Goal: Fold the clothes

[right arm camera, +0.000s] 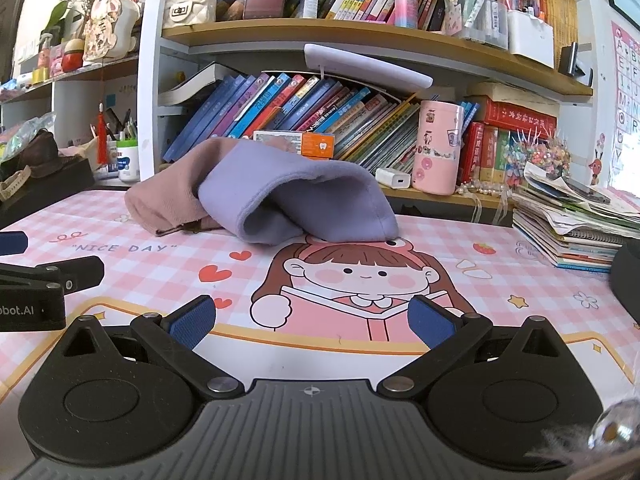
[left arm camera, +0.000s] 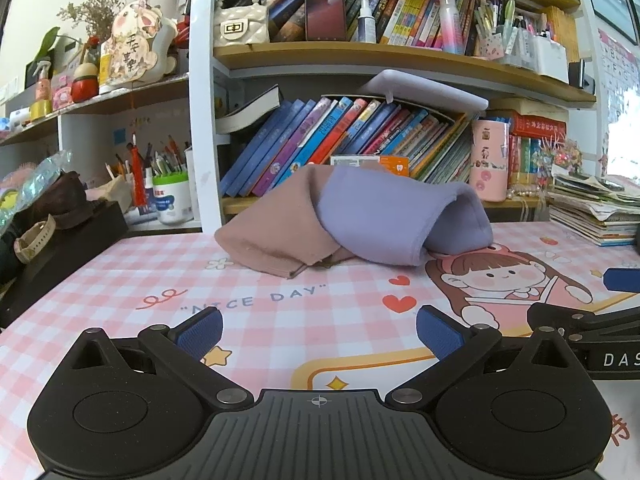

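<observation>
item: left hand-held gripper (left arm camera: 319,334), blue pads spread wide, nothing held, set low over the near edge of the worktop (left arm camera: 120,280). item: right hand-held gripper (right arm camera: 312,322), pads likewise spread, nothing held, just beside the left one along the same edge. item: purple garment (left arm camera: 396,220), loosely heaped, draped partly over a dusty-pink garment (left arm camera: 276,224); both are lain near the far edge of the worktop, on a pink checked mat (right arm camera: 500,264), before the bookshelf (right arm camera: 360,40), well apart from both grippers.

Bare desk mat (right arm camera: 120,280) ahead of both tongs, garment heap (right arm camera: 280,200) beyond, bookshelf (right arm camera: 360,44) behind
</observation>
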The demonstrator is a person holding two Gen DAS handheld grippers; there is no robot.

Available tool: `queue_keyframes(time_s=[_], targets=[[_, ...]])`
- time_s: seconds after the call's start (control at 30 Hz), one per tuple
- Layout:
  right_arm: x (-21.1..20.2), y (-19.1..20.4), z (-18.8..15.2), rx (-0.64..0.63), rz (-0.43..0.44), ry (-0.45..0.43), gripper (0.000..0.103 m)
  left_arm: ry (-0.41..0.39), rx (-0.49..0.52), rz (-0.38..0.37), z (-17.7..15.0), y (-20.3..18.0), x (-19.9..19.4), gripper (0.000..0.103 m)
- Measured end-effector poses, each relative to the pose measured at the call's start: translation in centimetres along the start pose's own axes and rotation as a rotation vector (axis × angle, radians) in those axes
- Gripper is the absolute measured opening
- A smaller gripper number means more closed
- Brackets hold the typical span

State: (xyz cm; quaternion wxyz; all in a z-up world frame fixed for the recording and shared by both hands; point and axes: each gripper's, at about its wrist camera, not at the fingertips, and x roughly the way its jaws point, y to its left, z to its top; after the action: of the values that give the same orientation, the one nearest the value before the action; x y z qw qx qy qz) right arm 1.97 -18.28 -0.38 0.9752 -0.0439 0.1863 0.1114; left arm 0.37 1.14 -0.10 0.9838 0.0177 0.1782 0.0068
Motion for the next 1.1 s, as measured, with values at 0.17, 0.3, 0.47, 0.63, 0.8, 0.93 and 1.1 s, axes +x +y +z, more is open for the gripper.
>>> queue_keyframes(time_s=[0.17,0.3,0.47,0.63,0.8,0.93,1.1], targets=[[0.0,0.0,0.0,-0.001,0.002,0.002,0.103,0.002,-0.003,-0.004,-0.1,0.0,0.0,0.103],[0.1,0.0,0.0,0.000,0.004,0.004,0.103,-0.007,0.002,0.002,-0.1,0.0,-0.2,0.103],[0.0,0.1,0.0,-0.004,-0.001,0.004,0.103,-0.028,0.014,0.012,-0.1,-0.2,-0.6,0.103],[0.1,0.3,0.0,-0.023,0.005,0.003,0.103,-0.019,0.003,0.013,0.0,0.0,-0.4,0.103],[0.0,0.5,-0.1,-0.037,-0.010,-0.009,0.103,-0.025,-0.023,0.018,0.0,0.4,-0.6,0.103],[-1.0,0.6,-0.2,-0.043,-0.008,-0.067,0.103,-0.037,-0.012,0.010,0.0,0.2,-0.7,0.103],[-1.3,-0.3,-0.2,-0.003,0.043,-0.090,0.103,-0.079,0.024,-0.047,-0.1,-0.2,-1.4,0.103]])
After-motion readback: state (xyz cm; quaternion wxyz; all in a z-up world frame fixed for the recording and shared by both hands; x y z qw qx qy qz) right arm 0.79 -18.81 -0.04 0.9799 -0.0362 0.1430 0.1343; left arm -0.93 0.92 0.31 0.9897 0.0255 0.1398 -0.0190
